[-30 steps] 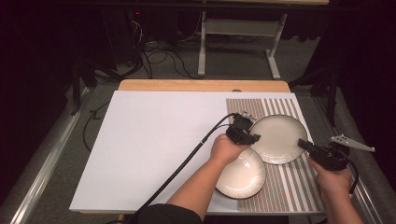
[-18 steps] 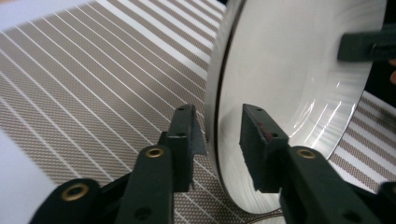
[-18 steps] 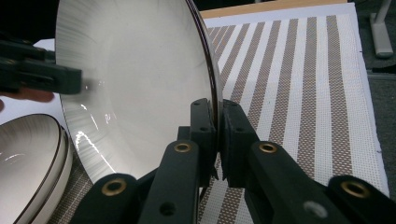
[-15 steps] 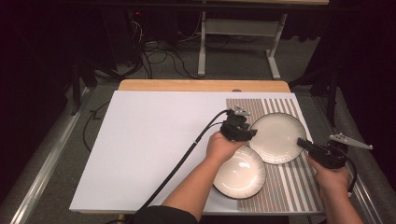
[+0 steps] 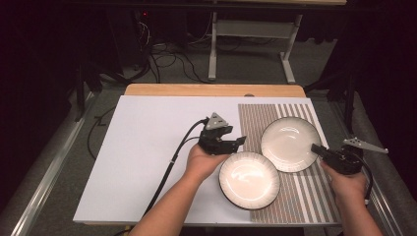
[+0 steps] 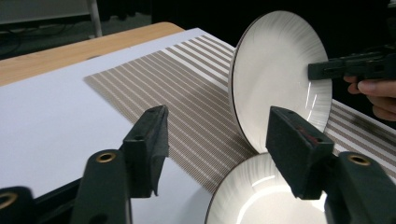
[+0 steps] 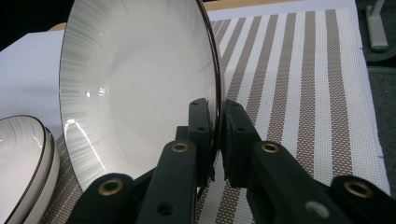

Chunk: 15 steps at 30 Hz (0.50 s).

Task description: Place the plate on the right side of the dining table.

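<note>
White plate (image 7: 135,88) stood tilted over our striped mat (image 5: 314,189), its rim pinched in our right gripper (image 7: 215,126), while our left gripper (image 6: 215,140) hung wide beside the bowl (image 5: 249,180), perhaps freeing it.

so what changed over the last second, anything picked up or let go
The left tongs drew back leftward from the far plate's rim and now hang open over the white board, holding nothing. The right tongs stayed shut on that plate's right rim, and in the two gripper views it now stands tilted up on edge. The near plate and the striped mat have barely moved.
</note>
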Each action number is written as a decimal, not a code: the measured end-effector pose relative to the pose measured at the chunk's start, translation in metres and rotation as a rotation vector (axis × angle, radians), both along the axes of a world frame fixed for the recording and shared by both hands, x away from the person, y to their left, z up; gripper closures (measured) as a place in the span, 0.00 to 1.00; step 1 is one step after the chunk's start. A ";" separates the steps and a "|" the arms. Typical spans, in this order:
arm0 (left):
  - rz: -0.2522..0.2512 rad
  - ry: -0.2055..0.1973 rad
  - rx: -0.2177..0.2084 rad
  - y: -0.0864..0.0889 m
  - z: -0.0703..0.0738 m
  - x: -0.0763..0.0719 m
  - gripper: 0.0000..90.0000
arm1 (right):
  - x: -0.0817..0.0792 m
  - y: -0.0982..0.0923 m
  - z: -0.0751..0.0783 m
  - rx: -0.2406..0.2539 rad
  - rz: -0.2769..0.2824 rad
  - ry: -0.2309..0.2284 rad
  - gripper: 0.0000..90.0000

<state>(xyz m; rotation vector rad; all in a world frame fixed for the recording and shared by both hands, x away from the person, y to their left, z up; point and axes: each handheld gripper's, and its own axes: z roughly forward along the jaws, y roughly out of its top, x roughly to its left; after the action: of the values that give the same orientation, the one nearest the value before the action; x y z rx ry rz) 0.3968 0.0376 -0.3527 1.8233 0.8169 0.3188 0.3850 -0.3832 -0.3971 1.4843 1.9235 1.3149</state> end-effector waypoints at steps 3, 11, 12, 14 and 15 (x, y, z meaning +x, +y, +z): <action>0.024 -0.031 0.010 0.019 -0.001 -0.013 0.35 | 0.003 0.001 -0.001 -0.004 -0.003 0.014 0.94; 0.075 -0.067 -0.003 0.070 -0.008 -0.041 0.27 | 0.015 0.003 -0.010 -0.022 -0.012 0.093 0.90; 0.079 -0.069 -0.006 0.075 -0.009 -0.043 0.26 | 0.015 0.002 -0.011 -0.015 -0.015 0.097 0.90; 0.088 -0.077 -0.001 0.086 -0.010 -0.048 0.25 | 0.016 0.003 -0.010 -0.014 -0.016 0.096 0.90; 0.094 -0.080 -0.001 0.091 -0.010 -0.051 0.24 | 0.016 0.003 -0.010 -0.014 -0.019 0.095 0.90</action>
<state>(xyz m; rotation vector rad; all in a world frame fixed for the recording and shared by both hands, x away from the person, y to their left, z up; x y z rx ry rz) 0.3459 0.1283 -0.3624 1.7630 0.8479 0.4487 0.4013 -0.3798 -0.4074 1.5803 1.9674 1.2407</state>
